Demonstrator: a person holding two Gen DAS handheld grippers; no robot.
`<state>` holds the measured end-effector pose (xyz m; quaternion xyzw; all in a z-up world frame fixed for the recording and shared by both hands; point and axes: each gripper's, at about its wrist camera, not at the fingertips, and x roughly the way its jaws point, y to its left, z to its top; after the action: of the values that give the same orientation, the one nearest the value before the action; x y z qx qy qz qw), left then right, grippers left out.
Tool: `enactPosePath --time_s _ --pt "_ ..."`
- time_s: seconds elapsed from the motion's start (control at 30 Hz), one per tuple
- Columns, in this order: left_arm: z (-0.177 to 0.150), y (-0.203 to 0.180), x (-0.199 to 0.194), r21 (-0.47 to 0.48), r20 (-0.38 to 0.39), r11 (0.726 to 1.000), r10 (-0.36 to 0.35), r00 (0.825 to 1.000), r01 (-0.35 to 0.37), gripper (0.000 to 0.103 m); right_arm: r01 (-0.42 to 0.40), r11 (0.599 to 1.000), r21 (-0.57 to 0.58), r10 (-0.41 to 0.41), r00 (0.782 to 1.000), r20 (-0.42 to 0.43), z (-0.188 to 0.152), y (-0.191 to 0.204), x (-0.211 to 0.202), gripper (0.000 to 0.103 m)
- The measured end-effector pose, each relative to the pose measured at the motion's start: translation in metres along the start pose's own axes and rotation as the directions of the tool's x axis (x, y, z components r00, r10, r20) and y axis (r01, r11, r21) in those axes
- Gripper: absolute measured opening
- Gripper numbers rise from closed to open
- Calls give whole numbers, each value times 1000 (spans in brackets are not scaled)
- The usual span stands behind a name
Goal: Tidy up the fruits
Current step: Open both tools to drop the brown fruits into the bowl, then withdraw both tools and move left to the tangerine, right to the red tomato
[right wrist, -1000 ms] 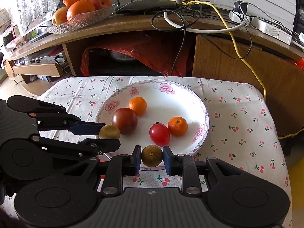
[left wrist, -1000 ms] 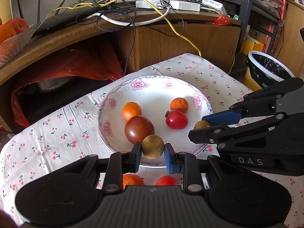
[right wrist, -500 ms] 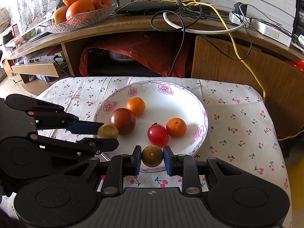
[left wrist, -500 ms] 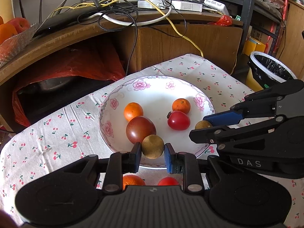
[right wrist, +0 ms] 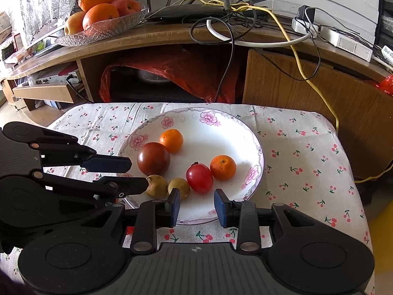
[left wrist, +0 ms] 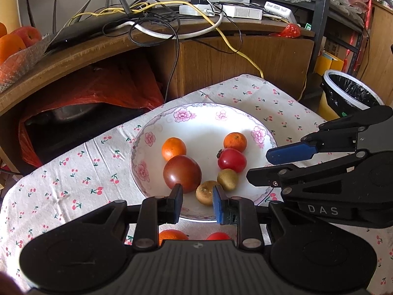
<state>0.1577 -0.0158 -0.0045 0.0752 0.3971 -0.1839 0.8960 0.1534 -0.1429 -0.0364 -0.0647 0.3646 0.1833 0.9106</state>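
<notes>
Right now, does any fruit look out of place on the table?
Yes. An orange and a red tomato lie on the cloth, outside the plate, partly hidden behind the left gripper. The other six fruits sit inside the plate.

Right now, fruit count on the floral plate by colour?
On the plate:
Orange: 2
Bright red: 1
Dark red-brown: 1
Green-brown: 2
Total: 6

The left wrist view also shows an orange fruit and a red fruit on the cloth, off the plate and partly hidden.
</notes>
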Motion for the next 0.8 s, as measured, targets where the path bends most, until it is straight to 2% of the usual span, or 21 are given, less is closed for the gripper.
enactPosePath --time_s 0.8 --pt "-10 -2 -20 52 2 999 -13 1000 12 35 -36 999 -27 36 999 -9 -8 9 -11 28"
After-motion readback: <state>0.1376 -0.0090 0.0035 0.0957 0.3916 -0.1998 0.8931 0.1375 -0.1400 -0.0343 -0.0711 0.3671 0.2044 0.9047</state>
